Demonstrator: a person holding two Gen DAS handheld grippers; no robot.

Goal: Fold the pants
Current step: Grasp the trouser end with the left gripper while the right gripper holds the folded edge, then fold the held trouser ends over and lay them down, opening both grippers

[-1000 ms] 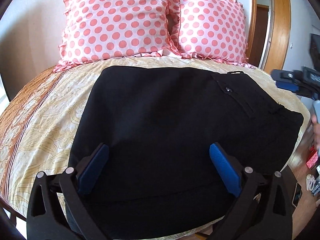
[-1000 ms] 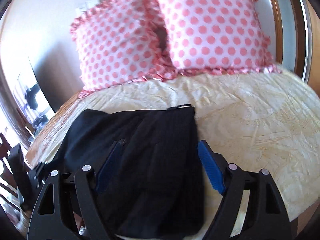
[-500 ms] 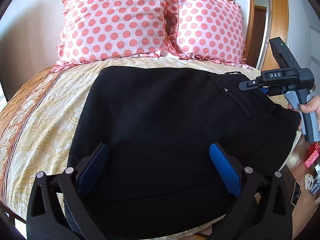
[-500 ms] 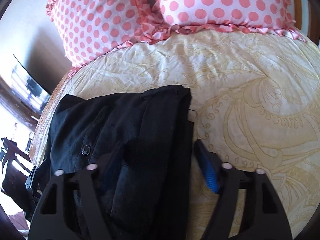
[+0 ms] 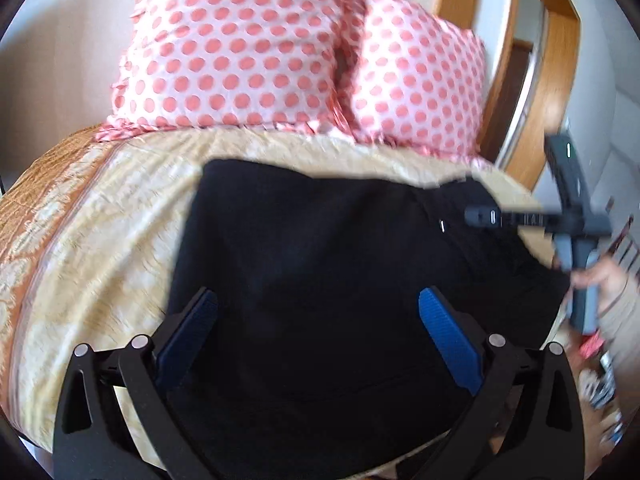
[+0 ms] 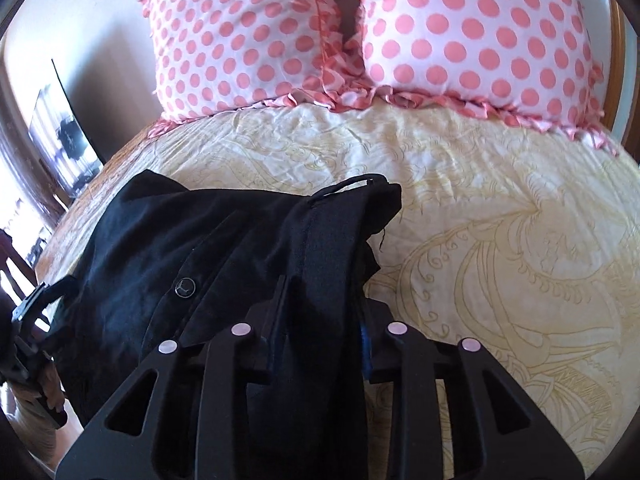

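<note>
1. The black pants lie folded on the near part of the bed.
2. The right gripper is closing, jaws narrow, with the waistband edge bunched between them.
3. The left gripper hangs wide open above the cloth, holding nothing.
4. The cream patterned bedspread covers the bed; two pink dotted pillows stand at its far end.
5. A wooden door frame stands at far right.

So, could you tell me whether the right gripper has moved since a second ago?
Yes. The right gripper has pushed forward toward the polka-dot pillows, and its jaws are closing around the waistband edge of the black pants.

pants on bed, pillows behind
</note>
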